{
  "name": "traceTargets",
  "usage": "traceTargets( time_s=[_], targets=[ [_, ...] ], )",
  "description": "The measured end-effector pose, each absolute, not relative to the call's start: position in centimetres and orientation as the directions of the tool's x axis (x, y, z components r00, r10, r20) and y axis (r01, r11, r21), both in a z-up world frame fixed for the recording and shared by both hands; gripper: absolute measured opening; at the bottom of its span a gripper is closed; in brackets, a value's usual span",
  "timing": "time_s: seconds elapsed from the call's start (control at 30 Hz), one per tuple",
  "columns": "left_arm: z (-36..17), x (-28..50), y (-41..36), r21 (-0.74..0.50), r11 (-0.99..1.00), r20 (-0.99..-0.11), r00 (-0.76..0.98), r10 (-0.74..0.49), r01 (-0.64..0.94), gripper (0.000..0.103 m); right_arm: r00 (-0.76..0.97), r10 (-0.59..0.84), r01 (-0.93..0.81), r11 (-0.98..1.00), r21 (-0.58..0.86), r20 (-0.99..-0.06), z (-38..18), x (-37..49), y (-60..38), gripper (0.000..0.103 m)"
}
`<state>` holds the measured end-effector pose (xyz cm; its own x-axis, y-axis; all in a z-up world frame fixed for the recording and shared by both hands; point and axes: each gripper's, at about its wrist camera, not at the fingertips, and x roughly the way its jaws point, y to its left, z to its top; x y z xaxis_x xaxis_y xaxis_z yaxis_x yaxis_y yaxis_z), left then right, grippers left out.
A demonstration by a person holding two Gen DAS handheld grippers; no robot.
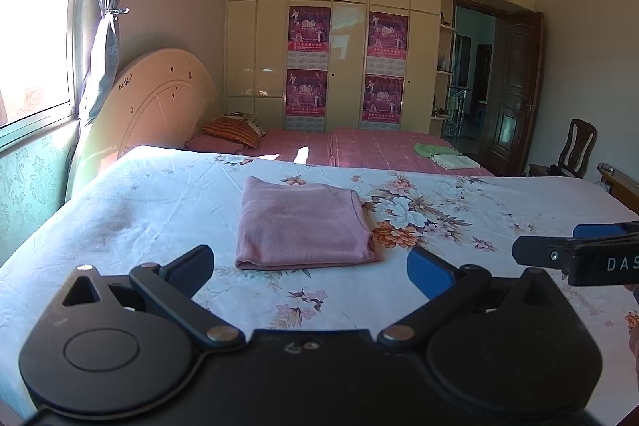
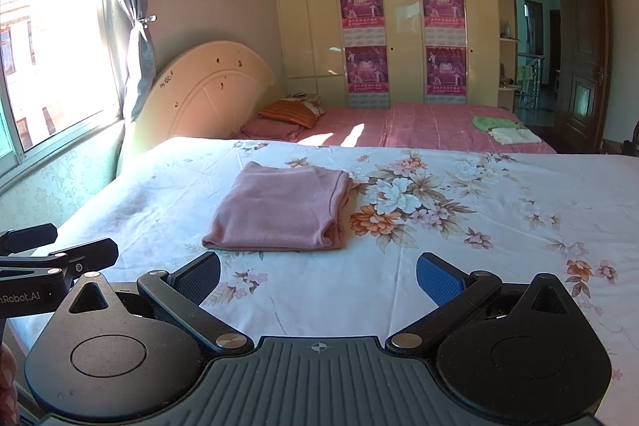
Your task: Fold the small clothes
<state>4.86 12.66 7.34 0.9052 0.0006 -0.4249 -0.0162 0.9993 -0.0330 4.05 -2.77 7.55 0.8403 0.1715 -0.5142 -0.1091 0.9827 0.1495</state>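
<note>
Left claw (image 1: 309, 266): jaws spread wide, holding nothing, low over floral bed sheet (image 1: 159, 202). Pink folded garment (image 1: 303, 226): flat on sheet, just beyond both claws. Right claw (image 2: 318, 276): jaws wide, holding nothing.

Your right gripper (image 1: 575, 250) runs off the left-wrist frame's right edge | your left gripper (image 2: 60, 258) is cropped at the right-wrist frame's left edge | posters' (image 1: 308, 28) print too small to read
</note>
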Motion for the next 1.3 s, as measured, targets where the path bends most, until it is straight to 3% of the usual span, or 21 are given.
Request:
traceTargets(
  time_s=[1.3],
  targets=[
    [7.22,4.88,12.95,-0.024,1.0,-0.411,0.912,-0.002,-0.009,0.103,0.839,0.169,-0.113,0.984,0.138,-0.517,7.29,4.42,-3.49,0.103]
  ],
)
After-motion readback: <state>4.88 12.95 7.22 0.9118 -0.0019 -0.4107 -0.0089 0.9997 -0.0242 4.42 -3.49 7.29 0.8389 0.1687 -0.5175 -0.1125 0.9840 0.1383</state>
